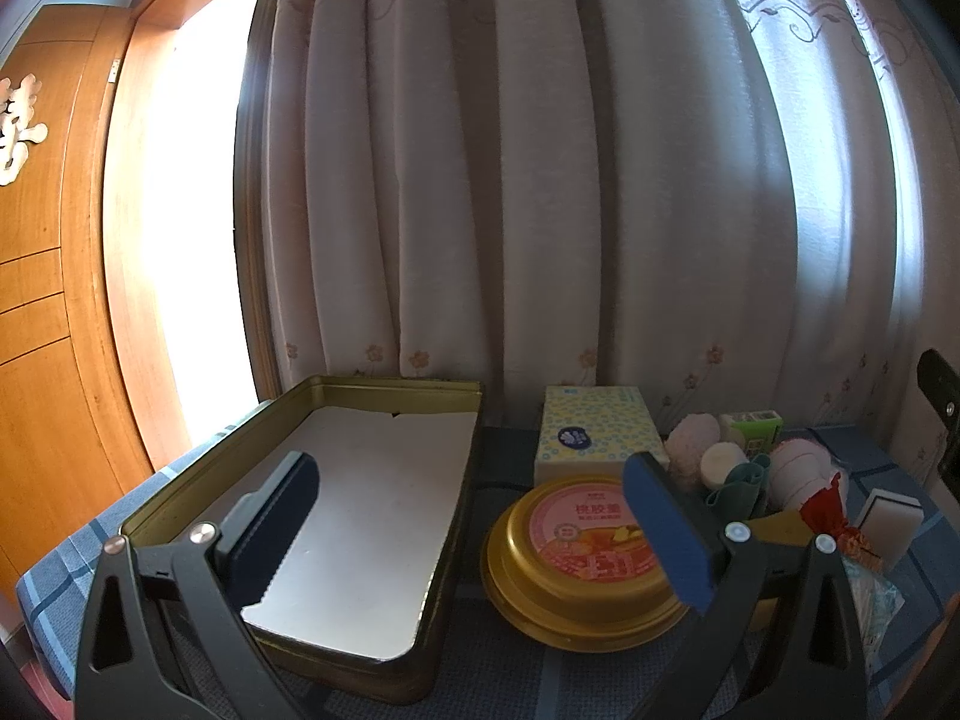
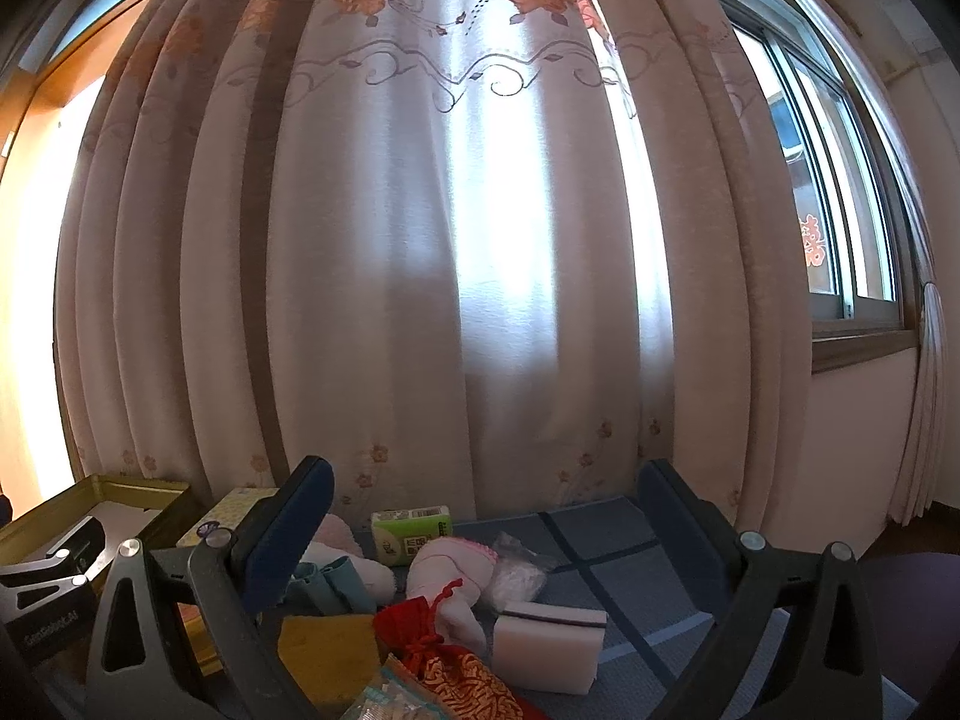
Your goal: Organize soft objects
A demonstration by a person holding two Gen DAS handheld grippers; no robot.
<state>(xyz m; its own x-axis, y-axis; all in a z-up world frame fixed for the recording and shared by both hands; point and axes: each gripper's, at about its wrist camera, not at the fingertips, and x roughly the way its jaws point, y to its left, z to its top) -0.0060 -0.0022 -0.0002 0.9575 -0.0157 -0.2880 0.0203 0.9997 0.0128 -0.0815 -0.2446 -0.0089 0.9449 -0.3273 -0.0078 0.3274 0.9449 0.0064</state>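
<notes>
Both claws wide, nothing held. Left gripper (image 1: 474, 516) hovers over the gold tin (image 1: 252, 438), bare white liner inside. Soft pile sits to its right, past the round gold can (image 1: 576, 546). Right gripper (image 2: 486, 534) is right above the pile: white sponge (image 2: 549, 639) just below and between its fingers, long axis running left-right, red pouch (image 2: 462, 660) touching its left side. Right hand looks nearer; tin lies far left of it

Both wrist views look low and close across the table toward the curtain (image 1: 540, 180), sharing the white sponge (image 2: 549, 639) (left view sits leftward).
</notes>
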